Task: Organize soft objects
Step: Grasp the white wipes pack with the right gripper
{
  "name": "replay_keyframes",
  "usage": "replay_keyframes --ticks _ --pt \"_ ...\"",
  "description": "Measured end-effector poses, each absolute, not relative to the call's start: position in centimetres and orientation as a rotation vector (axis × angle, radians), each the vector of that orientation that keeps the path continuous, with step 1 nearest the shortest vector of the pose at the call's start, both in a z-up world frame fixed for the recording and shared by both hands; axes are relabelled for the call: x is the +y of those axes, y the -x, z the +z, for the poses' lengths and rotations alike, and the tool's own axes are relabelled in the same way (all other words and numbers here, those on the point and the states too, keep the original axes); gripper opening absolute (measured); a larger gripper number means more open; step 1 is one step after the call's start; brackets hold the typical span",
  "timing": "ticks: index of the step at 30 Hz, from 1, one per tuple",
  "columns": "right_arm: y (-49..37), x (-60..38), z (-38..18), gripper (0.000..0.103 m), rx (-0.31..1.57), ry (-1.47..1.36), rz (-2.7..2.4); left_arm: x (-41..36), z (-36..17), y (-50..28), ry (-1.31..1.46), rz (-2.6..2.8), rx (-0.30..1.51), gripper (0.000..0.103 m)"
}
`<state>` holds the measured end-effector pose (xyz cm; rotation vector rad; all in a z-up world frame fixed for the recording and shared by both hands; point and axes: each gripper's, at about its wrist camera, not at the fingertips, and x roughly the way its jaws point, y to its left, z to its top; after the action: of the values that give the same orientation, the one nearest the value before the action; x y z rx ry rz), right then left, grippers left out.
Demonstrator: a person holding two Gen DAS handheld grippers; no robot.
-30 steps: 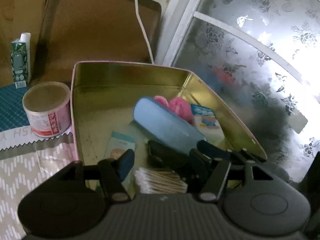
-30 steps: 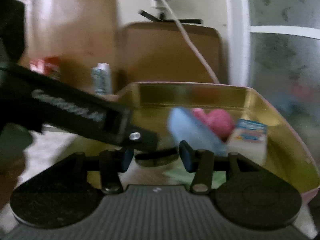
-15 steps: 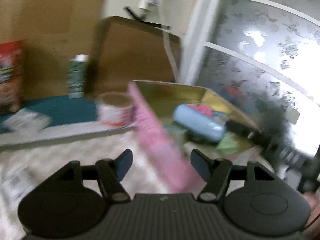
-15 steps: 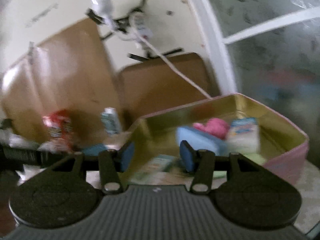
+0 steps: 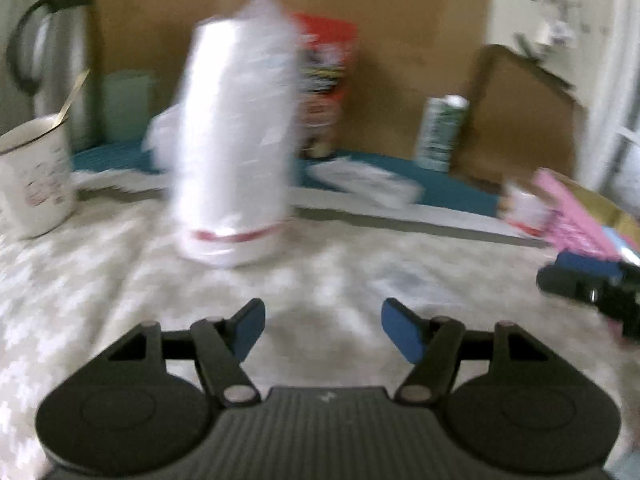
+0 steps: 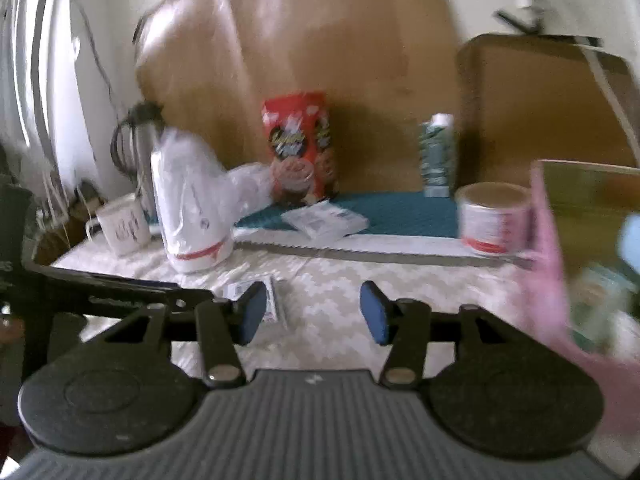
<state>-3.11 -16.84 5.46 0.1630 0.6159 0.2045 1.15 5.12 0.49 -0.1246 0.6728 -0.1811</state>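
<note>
My left gripper [image 5: 322,330] is open and empty above the patterned tablecloth [image 5: 120,280]. My right gripper [image 6: 313,312] is open and empty too. The pink tin box [image 6: 548,264] with a gold inside sits at the right edge; it also shows in the left wrist view [image 5: 576,216]. A small flat white packet [image 6: 276,300] lies on the cloth just past my right gripper's left finger. A white plastic-wrapped pack [image 6: 324,220] lies on the teal mat [image 6: 400,212]. A tall white bagged roll [image 5: 232,140] stands ahead of my left gripper, also in the right wrist view [image 6: 188,208].
A white mug [image 5: 32,184] with a spoon and a steel kettle [image 5: 48,56] stand at the left. A red snack bag [image 6: 300,148], a green carton [image 6: 438,156] and a round tub [image 6: 494,216] stand at the back. The right gripper [image 5: 592,288] shows at the left view's right edge.
Both grippers have pulled out of the tin box and swung left. The views now face the table's left side with the bagged roll and mug. Both stay open.
</note>
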Motion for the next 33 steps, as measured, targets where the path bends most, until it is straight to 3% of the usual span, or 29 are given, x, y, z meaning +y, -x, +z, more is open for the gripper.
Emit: replay_keyframes --ticks 3,6,15,16,18,23,33 --pt "-1.5 -15.4 4.6 0.086 0.626 -0.121 0.193 5.6 -0.3 -1.2 0.101 -0.156 0.631 0.068" --pt "-6.1 -13.6 3.7 0.094 0.65 -0.038 0.191 4.5 -0.3 -1.0 0.035 -0.145 0.627 0.071" --pt "-17.9 -12.3 -1.2 0.103 0.84 0.137 0.138 5.0 -0.3 -1.1 0.079 -0.156 0.621 0.071" --pt "-18.4 -12.6 -1.5 0.103 0.853 0.12 0.138 5.0 -0.3 -1.1 0.083 -0.157 0.621 0.071" --pt "-18.8 -13.7 -1.5 0.088 0.883 0.001 0.17 5.1 -0.4 -1.2 0.09 -0.162 0.62 0.072" --pt "-16.5 -14.1 -1.1 0.075 0.853 -0.004 0.147 5.2 -0.3 -1.1 0.09 -0.166 0.621 0.074" --pt "-7.6 -14.9 1.0 0.073 0.824 -0.078 0.141 5.1 -0.5 -1.3 0.082 -0.173 0.627 0.079"
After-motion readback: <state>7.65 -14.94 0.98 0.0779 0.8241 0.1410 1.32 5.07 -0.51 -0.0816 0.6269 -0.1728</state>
